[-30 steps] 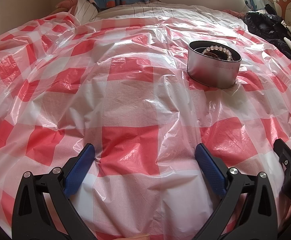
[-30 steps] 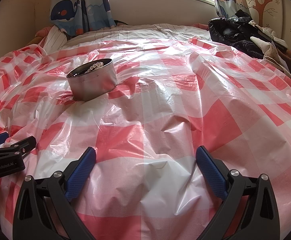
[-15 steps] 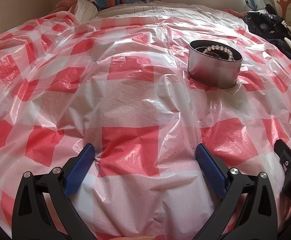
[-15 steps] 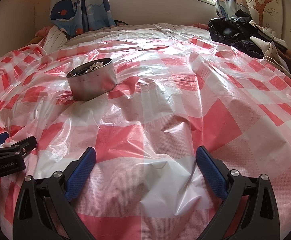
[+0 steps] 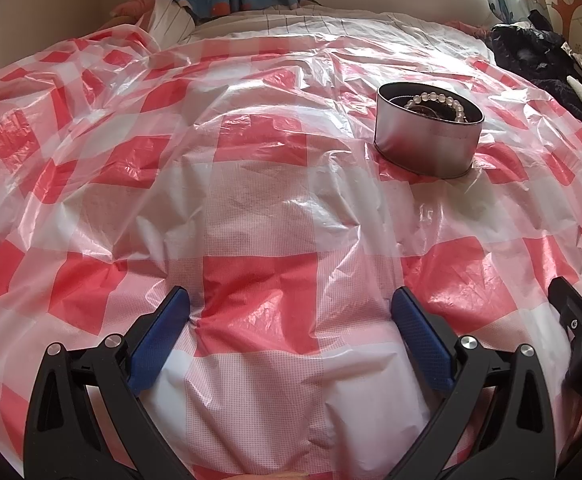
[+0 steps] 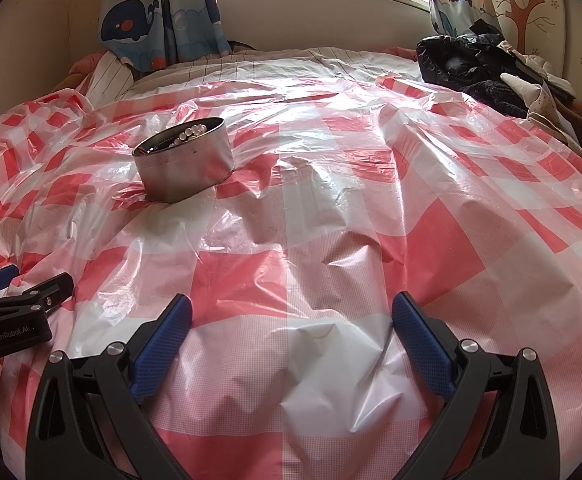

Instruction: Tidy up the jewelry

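A round silver tin (image 5: pixel 429 136) (image 6: pixel 185 166) stands on the red-and-white checked plastic sheet (image 5: pixel 251 208) (image 6: pixel 331 208), far ahead of both grippers. A pale bead bracelet (image 5: pixel 439 100) (image 6: pixel 191 133) lies inside it with other dark pieces. My left gripper (image 5: pixel 291 312) is open low over the sheet, nothing between its blue pads. My right gripper (image 6: pixel 291 316) is also open and empty. The right gripper's fingers (image 5: pixel 579 320) show at the right edge of the left wrist view; the left gripper's fingers (image 6: pixel 23 288) show at the left edge of the right wrist view.
The sheet covers a bed and is wrinkled. A pile of dark clothes (image 6: pixel 475 64) lies at the far right. Whale-print curtains (image 6: pixel 159 12) hang at the back under a window, above striped bedding (image 6: pixel 291 64).
The left wrist view has shifted very slightly; the tin sits a touch further right. Both grippers stay open and nearly still.
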Demonstrator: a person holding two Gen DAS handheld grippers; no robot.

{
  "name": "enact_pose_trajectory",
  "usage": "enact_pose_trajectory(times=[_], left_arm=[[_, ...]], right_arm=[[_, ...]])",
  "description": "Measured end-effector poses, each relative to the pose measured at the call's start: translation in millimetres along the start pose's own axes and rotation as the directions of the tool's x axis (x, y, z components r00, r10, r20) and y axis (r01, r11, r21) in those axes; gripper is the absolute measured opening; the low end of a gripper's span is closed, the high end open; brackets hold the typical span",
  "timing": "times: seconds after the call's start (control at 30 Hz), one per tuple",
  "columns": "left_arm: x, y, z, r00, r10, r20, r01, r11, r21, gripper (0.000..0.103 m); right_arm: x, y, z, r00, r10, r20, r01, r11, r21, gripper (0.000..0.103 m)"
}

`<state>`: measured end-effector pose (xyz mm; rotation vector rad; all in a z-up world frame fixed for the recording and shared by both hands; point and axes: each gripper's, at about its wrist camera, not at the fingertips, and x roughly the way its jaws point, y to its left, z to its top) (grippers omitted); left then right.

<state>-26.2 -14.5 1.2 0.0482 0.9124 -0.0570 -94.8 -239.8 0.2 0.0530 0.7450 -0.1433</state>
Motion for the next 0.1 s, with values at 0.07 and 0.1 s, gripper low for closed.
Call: enact_pose_trajectory(times=[0.07, 0.1], left_arm=[[0.0, -0.1, 0.0, 1.000, 0.000, 0.000, 0.000, 1.000, 0.000, 0.097], [-0.4, 0.4, -0.6, 1.000, 0.001, 0.000, -0.001, 1.000, 0.000, 0.097]], right_arm=[[0.0, 0.0, 0.0, 1.000, 0.000, 0.000, 0.000, 1.000, 0.000, 0.096], [0.0, 0.0, 0.0, 1.000, 0.000, 0.000, 0.000, 1.000, 0.000, 0.096]])
